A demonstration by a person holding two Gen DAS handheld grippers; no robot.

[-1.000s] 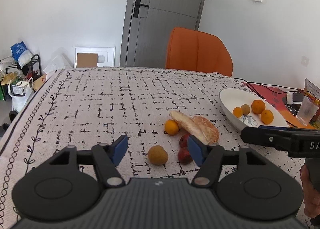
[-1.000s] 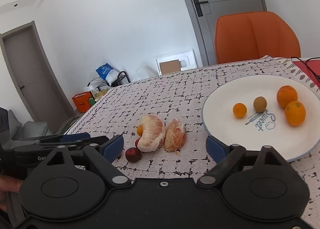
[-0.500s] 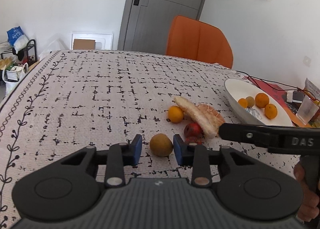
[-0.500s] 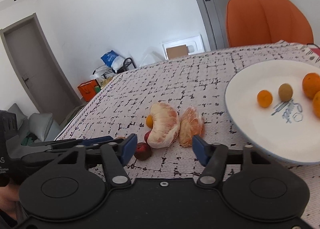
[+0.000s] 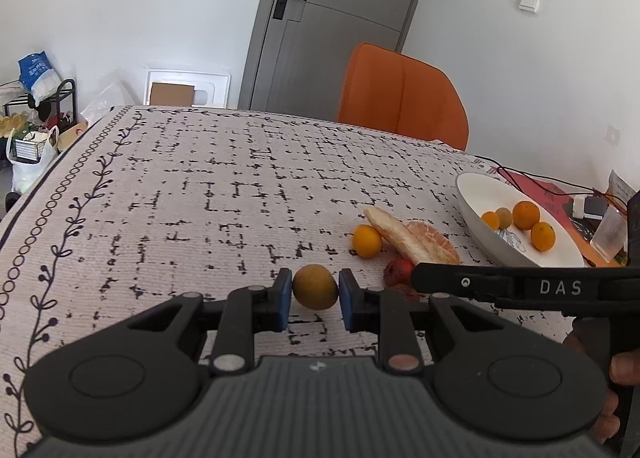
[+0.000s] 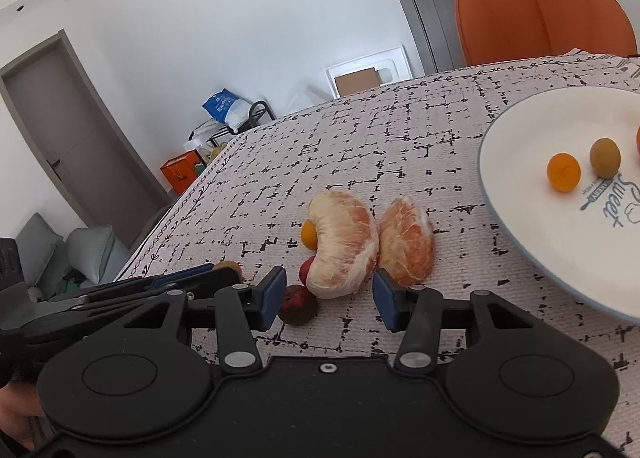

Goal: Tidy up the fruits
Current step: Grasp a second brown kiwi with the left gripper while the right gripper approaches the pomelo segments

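Observation:
My left gripper is shut on a brownish-yellow round fruit that rests on the tablecloth. Beyond it lie a small orange, two peeled pomelo pieces and a red fruit. My right gripper is open, its blue pads on either side of the larger pomelo piece; the second piece lies beside it. A dark red fruit sits by the left pad. A white plate holds several small fruits.
An orange chair stands behind the table. Cables, a plastic cup and a red mat lie beyond the plate. The table's left edge drops to bags and a rack on the floor.
My left gripper moved in and shut on the brownish-yellow fruit. My right gripper moved closer to the pomelo pieces and its jaws narrowed around the larger piece.

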